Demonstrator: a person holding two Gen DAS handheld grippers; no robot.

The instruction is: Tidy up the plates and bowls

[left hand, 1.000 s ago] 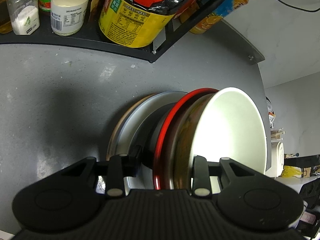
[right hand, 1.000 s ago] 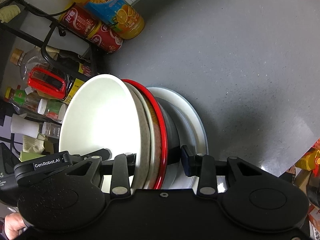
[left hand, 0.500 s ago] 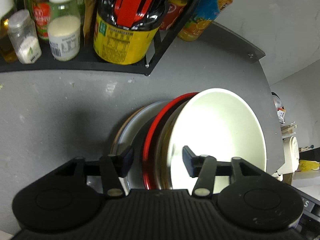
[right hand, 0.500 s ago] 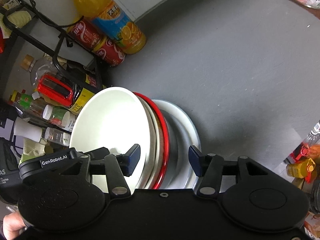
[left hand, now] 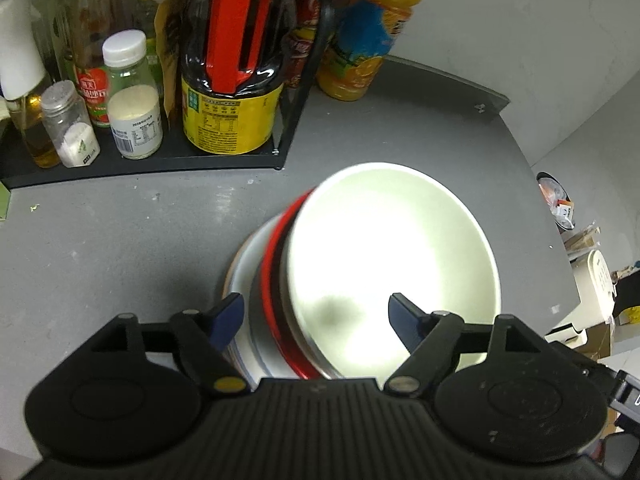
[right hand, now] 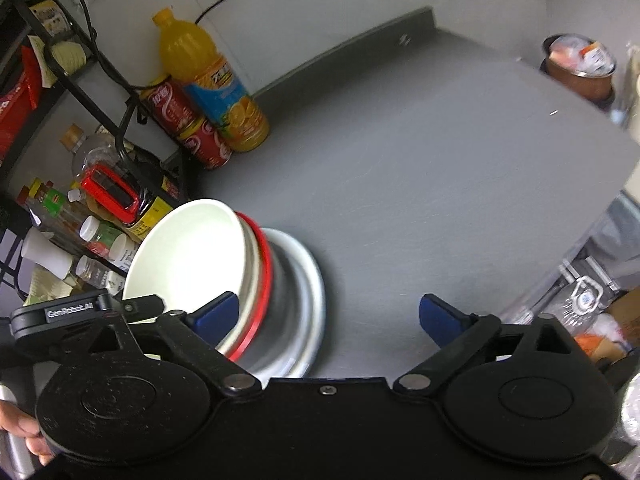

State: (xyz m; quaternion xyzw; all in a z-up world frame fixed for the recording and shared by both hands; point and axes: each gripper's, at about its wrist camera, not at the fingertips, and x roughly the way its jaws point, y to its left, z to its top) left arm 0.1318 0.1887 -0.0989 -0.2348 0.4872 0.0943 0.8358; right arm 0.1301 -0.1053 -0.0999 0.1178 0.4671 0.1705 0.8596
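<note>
A stack of dishes sits on the grey counter (left hand: 120,248): a white bowl (left hand: 392,256) on top, a red-rimmed dish (left hand: 272,280) under it, then a grey bowl and white plates (left hand: 240,272) at the bottom. In the right wrist view the white bowl (right hand: 188,256), red rim (right hand: 264,272) and bottom plate (right hand: 312,292) show at lower left. My left gripper (left hand: 316,316) is open and empty, pulled back from the stack. My right gripper (right hand: 328,320) is open and empty, its left fingertip (right hand: 216,316) near the bowl's rim.
A black rack (left hand: 140,160) with a soy sauce jug (left hand: 228,92), spice jars (left hand: 132,96) and bottles stands behind the stack. An orange juice bottle (right hand: 216,84) and red cans (right hand: 188,128) stand by the wall. A tub (right hand: 576,64) sits at the far right.
Both grippers, which straddled the stack's edges, have opened wide and drawn back from it. The stack stays on the counter.
</note>
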